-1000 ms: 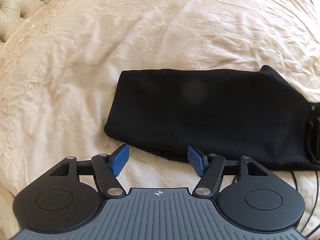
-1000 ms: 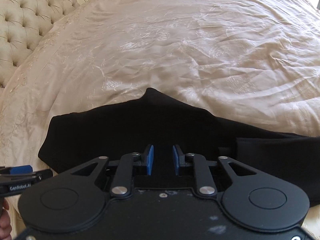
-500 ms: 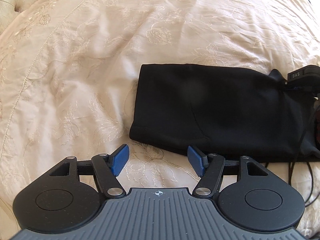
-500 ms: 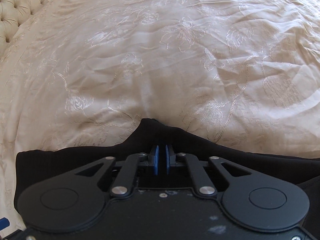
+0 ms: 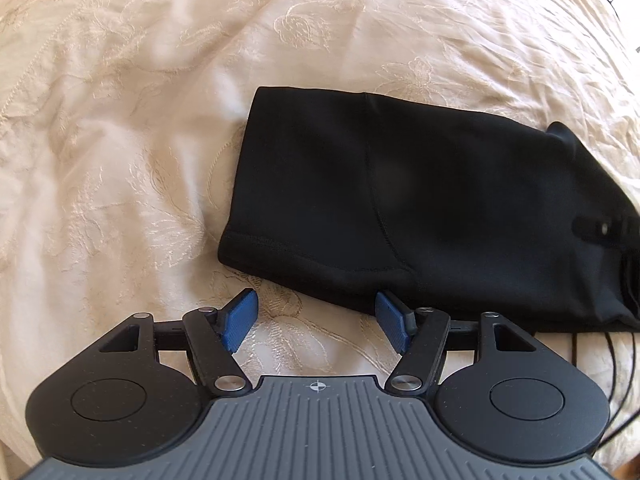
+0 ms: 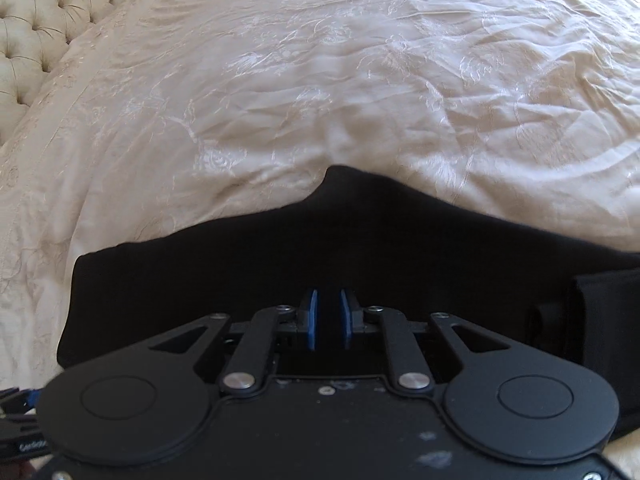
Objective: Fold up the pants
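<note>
Black pants (image 5: 400, 200) lie folded in a flat band on the cream bedspread (image 5: 120, 160). My left gripper (image 5: 314, 300) hovers open just short of the near hem edge at the band's left end, with only bedspread showing between its blue pads. My right gripper (image 6: 329, 296) hangs over the pants (image 6: 200, 280) farther along the band. Its jaws are opening, a narrow gap shows between the blue pads, and black cloth lies under them. Whether any cloth sits in that gap is hidden by the darkness.
A tufted cream headboard (image 6: 40, 20) stands at the far left. Black cables (image 5: 600, 344) trail off the bed's edge by the pants' right end. Part of the left gripper's body (image 6: 20, 440) shows at the right wrist view's lower left corner.
The left gripper has sunk toward the pants' left hem, still open. The right gripper's pads shut half a second ago and have parted again, and that view has pulled back from the far fold edge.
</note>
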{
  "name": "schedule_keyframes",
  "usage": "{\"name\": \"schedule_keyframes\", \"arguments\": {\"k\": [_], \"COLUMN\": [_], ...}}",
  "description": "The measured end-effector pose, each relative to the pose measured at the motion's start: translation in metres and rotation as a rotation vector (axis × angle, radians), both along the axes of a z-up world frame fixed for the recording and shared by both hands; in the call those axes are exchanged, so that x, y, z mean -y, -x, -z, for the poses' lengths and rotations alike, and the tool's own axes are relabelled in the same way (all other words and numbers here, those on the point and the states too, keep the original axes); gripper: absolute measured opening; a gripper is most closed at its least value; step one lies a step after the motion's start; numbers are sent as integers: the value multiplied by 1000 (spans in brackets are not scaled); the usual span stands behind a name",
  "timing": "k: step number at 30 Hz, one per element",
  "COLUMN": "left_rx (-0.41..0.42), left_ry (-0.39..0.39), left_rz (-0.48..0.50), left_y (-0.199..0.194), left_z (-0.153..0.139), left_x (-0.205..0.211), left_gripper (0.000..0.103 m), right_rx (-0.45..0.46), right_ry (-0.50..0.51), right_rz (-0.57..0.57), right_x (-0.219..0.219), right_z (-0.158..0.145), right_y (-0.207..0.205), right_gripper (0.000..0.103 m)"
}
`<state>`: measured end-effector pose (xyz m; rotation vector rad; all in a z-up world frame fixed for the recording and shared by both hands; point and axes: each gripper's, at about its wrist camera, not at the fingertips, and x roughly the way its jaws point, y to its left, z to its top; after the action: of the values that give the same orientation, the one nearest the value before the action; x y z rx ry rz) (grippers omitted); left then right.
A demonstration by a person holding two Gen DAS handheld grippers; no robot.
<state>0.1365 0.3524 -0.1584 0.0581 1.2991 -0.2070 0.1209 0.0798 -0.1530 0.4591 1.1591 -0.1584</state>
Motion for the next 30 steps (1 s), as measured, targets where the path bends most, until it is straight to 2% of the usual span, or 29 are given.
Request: {"name": "schedule_keyframes", "arguments": {"k": [4,7,14,17,24,30], "left_rx": [-12,-22,-31,-35,-15,-31], "left_ry": [65,87,79,91,122,143], "left_rz": [-40,-54,-53,-66,-78,-103], "left_y": [-3,-4,-3,-1,-1,0], "left_z": [6,5,-2,-7,-16,-10], "left_x": [-6,-9,-10,-11,-18,-28], "left_gripper": [63,63,63,64,64,64], "right_rx": [-57,-59,-99,-96,-26,-8], "right_ry": [-27,-14,7,21,8,9], "right_rz": [-17,-31,-50,-75,-229,-359], "right_x": [-18,-27,-34,-41,-86,-122], "right_z": [6,7,12,8,-2,4], "right_y": [34,46,34,29,27,22], "right_gripper": [16,16,17,21,21,21]}}
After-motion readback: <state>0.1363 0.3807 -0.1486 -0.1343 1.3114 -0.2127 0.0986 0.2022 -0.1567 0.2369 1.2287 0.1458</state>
